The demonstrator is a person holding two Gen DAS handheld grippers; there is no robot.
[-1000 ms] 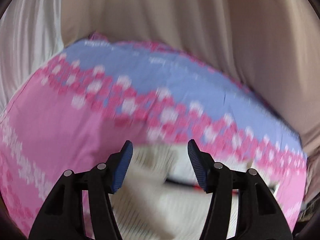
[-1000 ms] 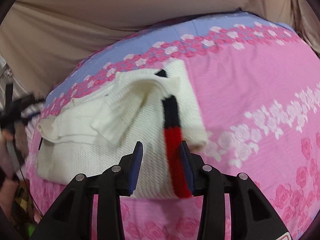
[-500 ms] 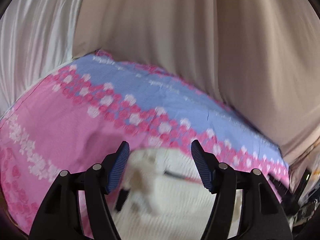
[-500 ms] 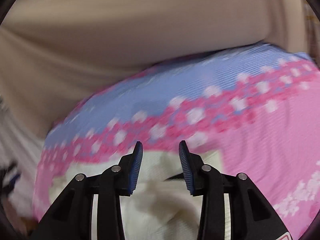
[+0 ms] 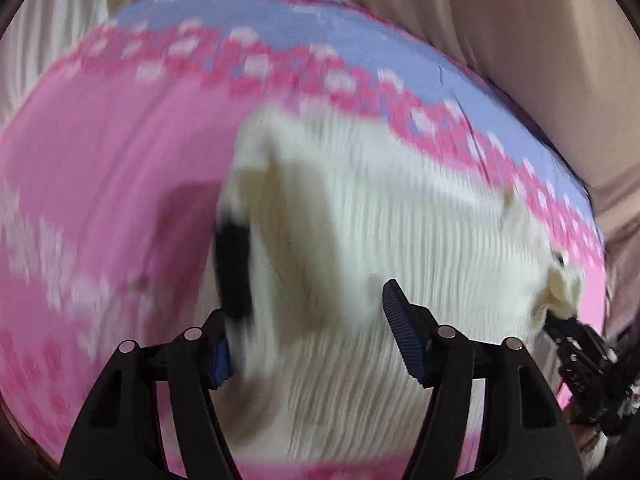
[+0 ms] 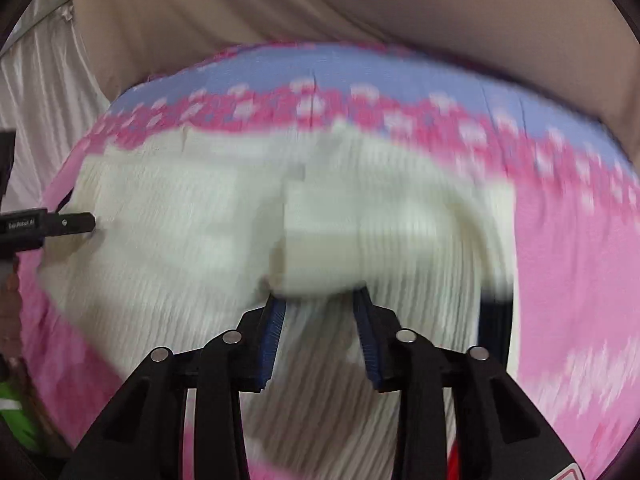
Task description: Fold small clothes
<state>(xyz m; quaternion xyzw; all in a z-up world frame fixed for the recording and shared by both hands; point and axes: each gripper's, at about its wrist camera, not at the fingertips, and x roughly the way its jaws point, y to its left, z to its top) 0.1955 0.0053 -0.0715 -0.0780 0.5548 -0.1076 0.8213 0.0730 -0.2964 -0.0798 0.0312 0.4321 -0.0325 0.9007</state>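
A cream ribbed knit garment (image 5: 400, 216) lies partly folded on a pink and lilac floral sheet (image 5: 100, 152). It has a black trim band (image 5: 234, 272) at its left side. My left gripper (image 5: 308, 320) is open just over the garment's near part. In the right wrist view the garment (image 6: 192, 220) fills the middle, with a folded flap (image 6: 340, 240) above my right gripper (image 6: 320, 308), which is open with the cloth between its jaws. The right gripper also shows at the garment's far right corner in the left wrist view (image 5: 576, 340). Both views are blurred.
Beige curtains (image 5: 480, 20) hang behind the bed, with white curtain (image 6: 36, 100) at the left. The left gripper's tip (image 6: 64, 222) shows at the garment's left edge in the right wrist view. Pink sheet surrounds the garment.
Both grippers have tipped down and moved in over the garment, which now fills both views. The red part of the trim has dropped out of sight. Jaw openings look unchanged.
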